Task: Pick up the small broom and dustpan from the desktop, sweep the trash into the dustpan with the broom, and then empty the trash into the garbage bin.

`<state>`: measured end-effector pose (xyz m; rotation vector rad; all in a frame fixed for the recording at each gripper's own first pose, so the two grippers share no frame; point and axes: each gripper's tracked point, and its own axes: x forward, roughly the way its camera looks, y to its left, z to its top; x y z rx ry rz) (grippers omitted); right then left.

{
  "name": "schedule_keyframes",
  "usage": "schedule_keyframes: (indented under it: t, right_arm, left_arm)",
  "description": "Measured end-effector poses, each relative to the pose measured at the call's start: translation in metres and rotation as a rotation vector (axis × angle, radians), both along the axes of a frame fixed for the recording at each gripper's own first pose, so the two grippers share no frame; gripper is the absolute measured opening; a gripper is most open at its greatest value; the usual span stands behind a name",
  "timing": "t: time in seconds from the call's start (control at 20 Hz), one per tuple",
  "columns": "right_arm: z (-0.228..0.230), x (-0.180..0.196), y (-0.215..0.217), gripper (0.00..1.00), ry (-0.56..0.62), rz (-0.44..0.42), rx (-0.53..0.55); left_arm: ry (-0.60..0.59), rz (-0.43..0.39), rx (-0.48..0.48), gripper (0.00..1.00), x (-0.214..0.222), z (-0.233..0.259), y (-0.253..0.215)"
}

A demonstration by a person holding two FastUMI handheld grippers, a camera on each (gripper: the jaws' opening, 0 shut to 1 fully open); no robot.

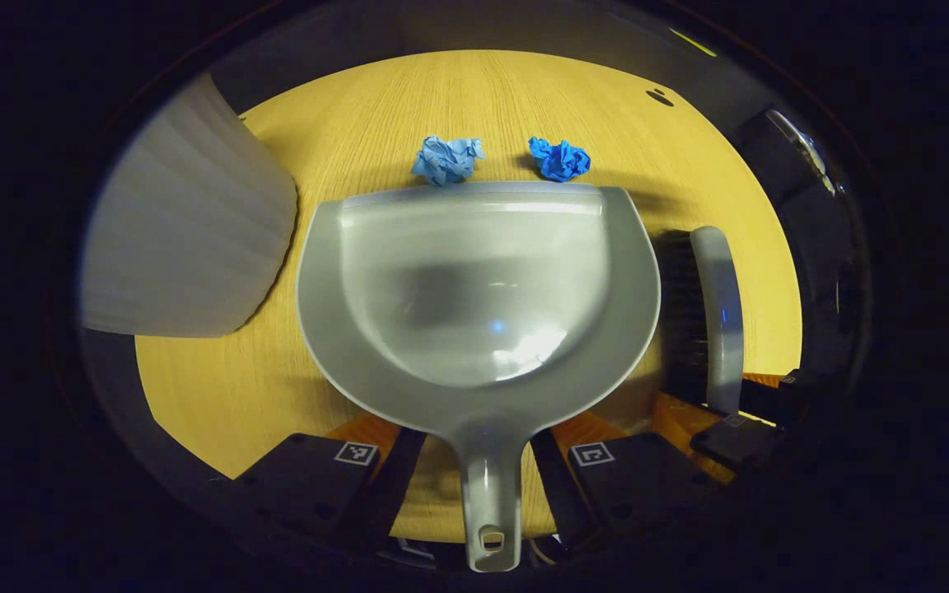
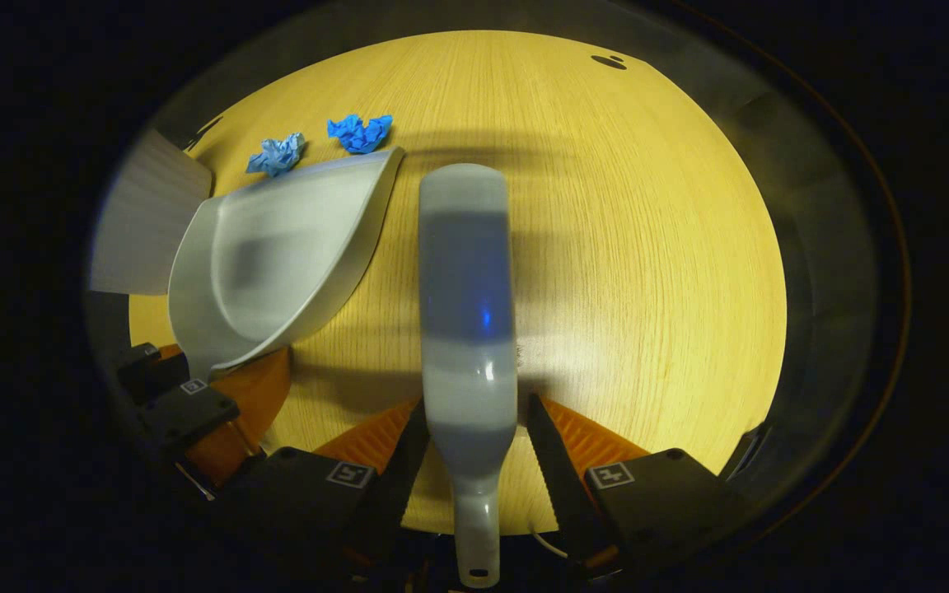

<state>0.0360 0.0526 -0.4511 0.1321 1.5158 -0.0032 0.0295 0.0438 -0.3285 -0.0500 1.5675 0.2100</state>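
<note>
The grey dustpan (image 1: 483,280) lies flat on the wooden desktop (image 1: 524,99), its front lip just short of two crumpled paper balls, one light blue (image 1: 446,159) and one dark blue (image 1: 559,158). My left gripper (image 1: 483,436) is shut on the dustpan's handle. The small grey broom (image 2: 466,313) points forward over the desktop (image 2: 647,288), dark bristles (image 1: 679,305) turned toward the dustpan (image 2: 277,247). My right gripper (image 2: 470,416) is shut on the broom's handle. It stands just right of the dustpan. Both paper balls (image 2: 277,154) (image 2: 359,132) lie beyond the pan's lip.
A white ribbed bin (image 1: 186,239) stands at the desktop's left edge, close to the dustpan's left side, and shows again as the bin (image 2: 141,222). A small dark hole (image 1: 660,97) sits near the far right edge. Open wood stretches right of the broom.
</note>
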Motion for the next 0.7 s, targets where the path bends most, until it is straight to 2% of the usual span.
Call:
schedule_keyframes:
  t: [0.05, 0.1, 0.15, 0.25, 0.3, 0.35, 0.4, 0.5, 0.55, 0.6, 0.65, 0.7]
  right_arm:
    - [-0.0006, 0.0005, -0.0006, 0.73, 0.001, 0.014, 0.001]
    - [0.0019, 0.0001, -0.0003, 0.78, 0.004, 0.024, 0.001]
    - [0.0015, 0.0015, 0.0000, 0.72, 0.000, 0.021, 0.008]
    - [-0.0005, 0.0009, 0.0020, 0.46, -0.007, 0.016, 0.012]
    - [-0.0006, -0.0019, 0.0026, 0.39, -0.012, 0.024, 0.012]
    - [0.0002, -0.0030, 0.0021, 0.40, -0.017, 0.042, 0.014]
    - [0.0016, -0.0025, 0.0016, 0.45, -0.024, 0.058, 0.017]
    - [0.0042, -0.0067, 0.0003, 0.48, -0.048, 0.074, 0.020]
    - [0.0044, -0.0072, 0.0002, 0.39, -0.061, 0.089, 0.021]
    - [0.0043, -0.0080, 0.0006, 0.34, -0.069, 0.108, 0.022]
    - [0.0034, -0.0079, 0.0010, 0.39, -0.075, 0.119, 0.023]
    - [0.0040, -0.0080, 0.0011, 0.33, -0.079, 0.128, 0.027]
  left_arm:
    - [-0.002, 0.005, -0.001, 0.68, -0.0006, -0.0006, -0.0005]
    - [-0.004, 0.001, -0.001, 0.68, -0.0006, 0.0000, 0.0003]
    - [-0.002, -0.003, -0.003, 0.68, -0.0005, -0.0007, -0.0002]
    - [-0.002, -0.015, -0.004, 0.65, -0.0012, -0.0006, -0.0005]
    - [-0.007, -0.017, -0.003, 0.58, -0.0039, 0.0007, -0.0014]
    - [-0.004, -0.018, -0.006, 0.54, -0.0046, 0.0010, -0.0018]
    - [-0.008, -0.019, -0.003, 0.51, -0.0039, 0.0007, -0.0016]
    - [-0.001, -0.027, -0.004, 0.30, -0.0042, 0.0012, -0.0011]
    - [0.000, -0.049, -0.009, 0.30, -0.0045, 0.0017, -0.0004]
    - [0.002, -0.066, -0.015, 0.30, -0.0039, 0.0004, 0.0010]
    - [0.000, -0.076, -0.021, 0.29, -0.0030, 0.0011, 0.0015]
    - [0.003, -0.083, -0.023, 0.29, -0.0024, 0.0009, 0.0016]
